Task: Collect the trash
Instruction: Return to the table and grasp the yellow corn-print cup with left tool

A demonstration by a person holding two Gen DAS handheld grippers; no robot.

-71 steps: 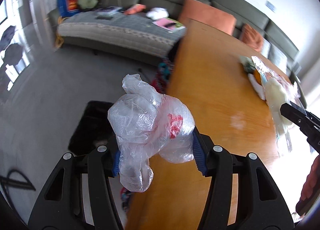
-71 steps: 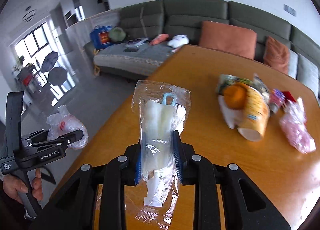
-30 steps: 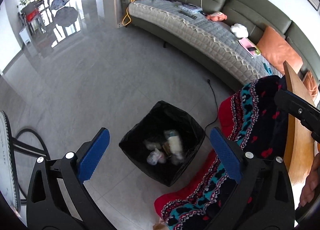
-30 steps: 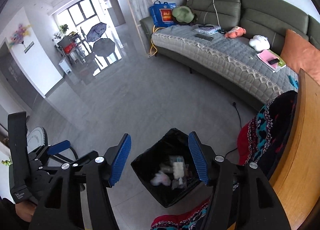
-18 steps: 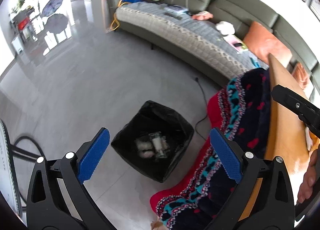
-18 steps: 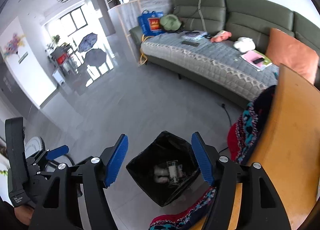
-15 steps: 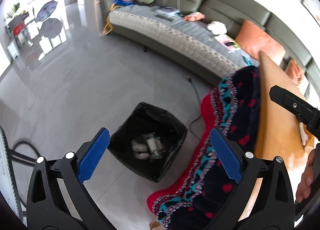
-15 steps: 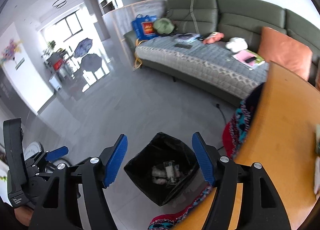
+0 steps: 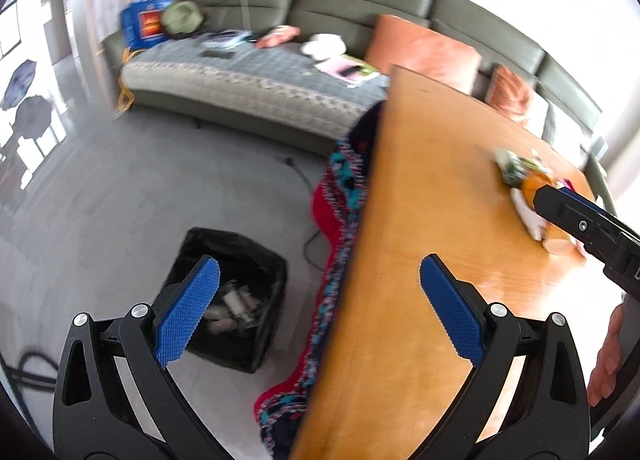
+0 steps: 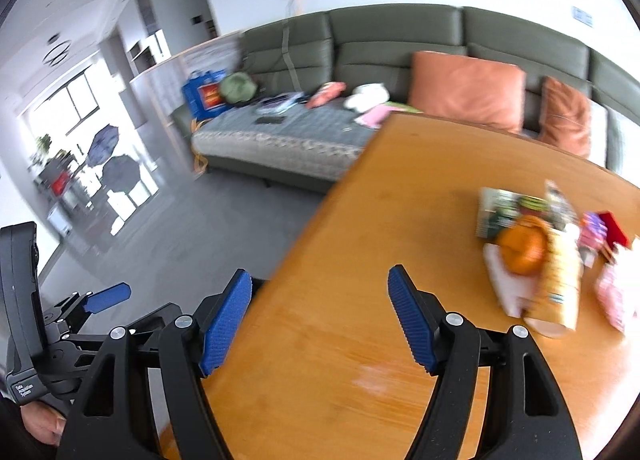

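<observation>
Two empty grippers, left and right, ribbed blue jaws spread over glossy wooden table.

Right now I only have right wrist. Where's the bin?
Observer: The black bin is on the floor, left of the table edge in the left wrist view.
Operator: Anything in it?
Observer: Yes, a few pieces of trash at the bottom.
Operator: Left gripper carrying anything?
Observer: No, the left gripper is open, with nothing between its pads.
</observation>
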